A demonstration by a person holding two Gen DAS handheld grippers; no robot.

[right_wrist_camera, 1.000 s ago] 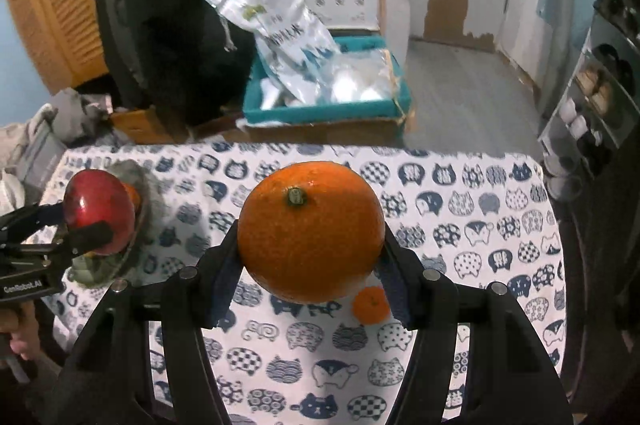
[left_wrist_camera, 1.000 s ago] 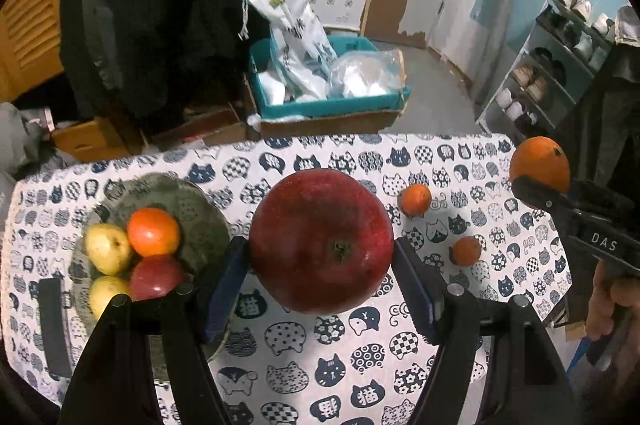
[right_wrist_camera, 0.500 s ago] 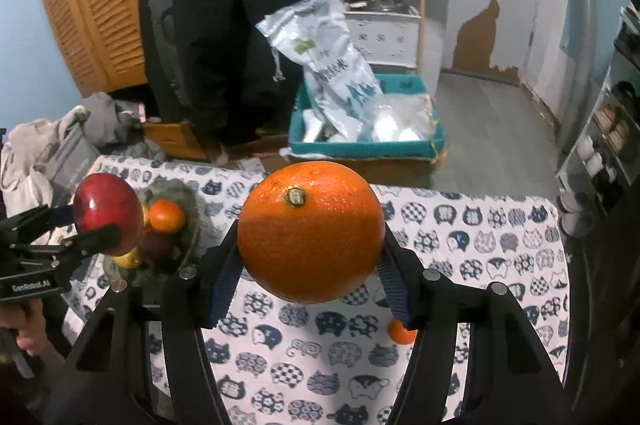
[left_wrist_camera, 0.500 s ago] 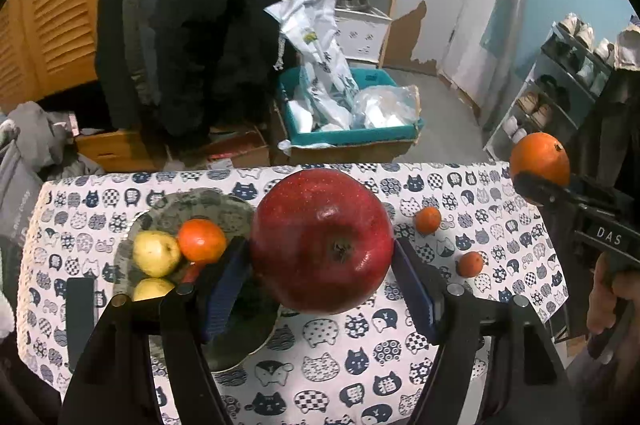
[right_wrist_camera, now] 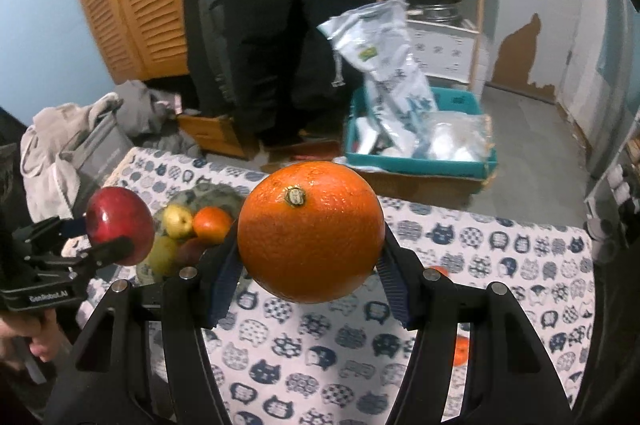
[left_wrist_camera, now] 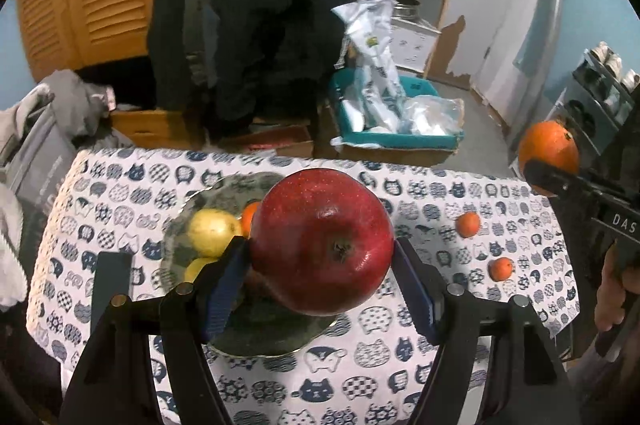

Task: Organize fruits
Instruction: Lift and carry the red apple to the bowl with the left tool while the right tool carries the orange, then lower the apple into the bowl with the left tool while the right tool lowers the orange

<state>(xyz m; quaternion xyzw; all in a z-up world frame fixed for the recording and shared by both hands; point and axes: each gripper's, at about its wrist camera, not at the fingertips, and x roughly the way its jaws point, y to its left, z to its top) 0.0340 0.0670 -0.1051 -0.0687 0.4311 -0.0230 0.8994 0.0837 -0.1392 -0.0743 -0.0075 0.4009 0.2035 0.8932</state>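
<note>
My left gripper (left_wrist_camera: 320,249) is shut on a big red apple (left_wrist_camera: 322,241), held above a grey-green bowl (left_wrist_camera: 256,325) on the cat-print tablecloth. The bowl holds yellow pears (left_wrist_camera: 210,231) and a small orange fruit (left_wrist_camera: 250,219). My right gripper (right_wrist_camera: 310,245) is shut on a large orange (right_wrist_camera: 310,231), held above the table right of the bowl (right_wrist_camera: 216,195). The orange also shows at the right in the left wrist view (left_wrist_camera: 548,149), the apple at the left in the right wrist view (right_wrist_camera: 120,225).
Two small tangerines (left_wrist_camera: 468,224) (left_wrist_camera: 501,268) lie on the cloth right of the bowl. A dark flat object (left_wrist_camera: 114,279) lies left of the bowl. Beyond the table's far edge stand a teal crate with bags (left_wrist_camera: 396,129) and a cardboard box (left_wrist_camera: 160,129).
Both grippers have risen and drawn back with their fruits. The left gripper has shifted left, so the apple now hangs over the bowl. The right gripper has also moved toward the bowl.
</note>
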